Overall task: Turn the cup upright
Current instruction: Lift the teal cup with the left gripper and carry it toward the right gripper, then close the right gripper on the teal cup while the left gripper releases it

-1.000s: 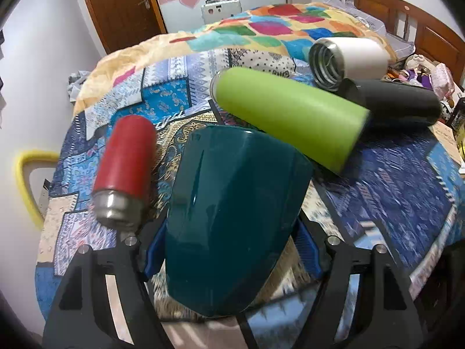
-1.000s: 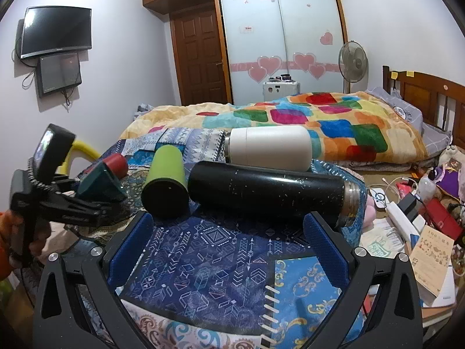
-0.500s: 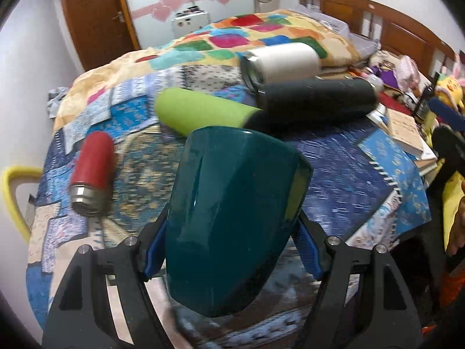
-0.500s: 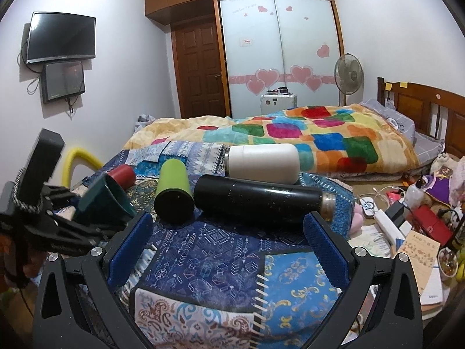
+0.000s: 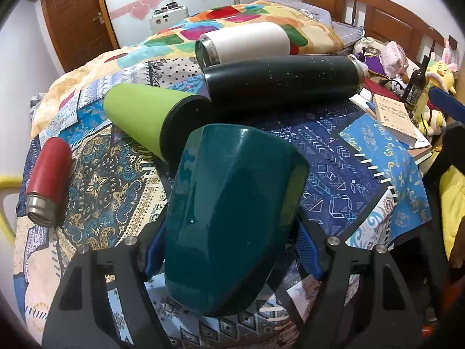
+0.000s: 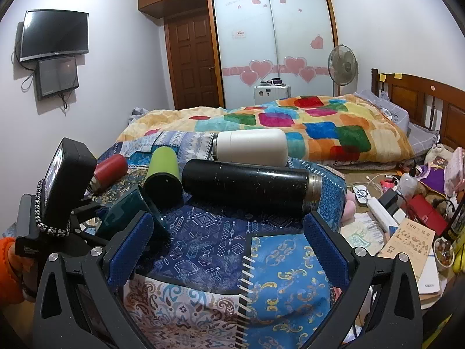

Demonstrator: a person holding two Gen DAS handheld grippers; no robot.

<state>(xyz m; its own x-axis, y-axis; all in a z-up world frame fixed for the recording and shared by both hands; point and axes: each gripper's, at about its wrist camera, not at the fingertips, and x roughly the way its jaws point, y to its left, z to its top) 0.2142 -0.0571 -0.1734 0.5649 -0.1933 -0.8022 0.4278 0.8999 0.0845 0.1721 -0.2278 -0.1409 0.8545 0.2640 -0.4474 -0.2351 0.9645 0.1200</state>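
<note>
The teal cup [image 5: 232, 218] fills the middle of the left wrist view, so it hides the patterned cloth [image 5: 334, 157] right behind it and most of the blue pads [image 5: 154, 250] of the left gripper [image 5: 232, 250]. Only the edges of the 2 pads peek out at each side of the cup. The pads press on the cup's sides, so this claw is pinching the cup and holding it just above the cloth. The cup's near end is cut short by the black arms of the gripper, and I cannot tell from here which end is the mouth. In the right wrist view the cup [image 6: 128, 212] is small and partly behind the blue pad of the right gripper [image 6: 226, 250], and a flat teal end faces up and to the right.

The cup's long side runs away from the left camera, toward the green bottle [image 5: 139, 116]. It leans, tipped to one side.

The right gripper is spread wide with nothing between its 2 pads, over the cloth.

4 bottles lie on their sides on the cloth: the green one, a red bottle [image 5: 49, 180], a black bottle [image 5: 284, 78] and a white bottle [image 5: 244, 43]. The black bottle touches the green one.
</note>
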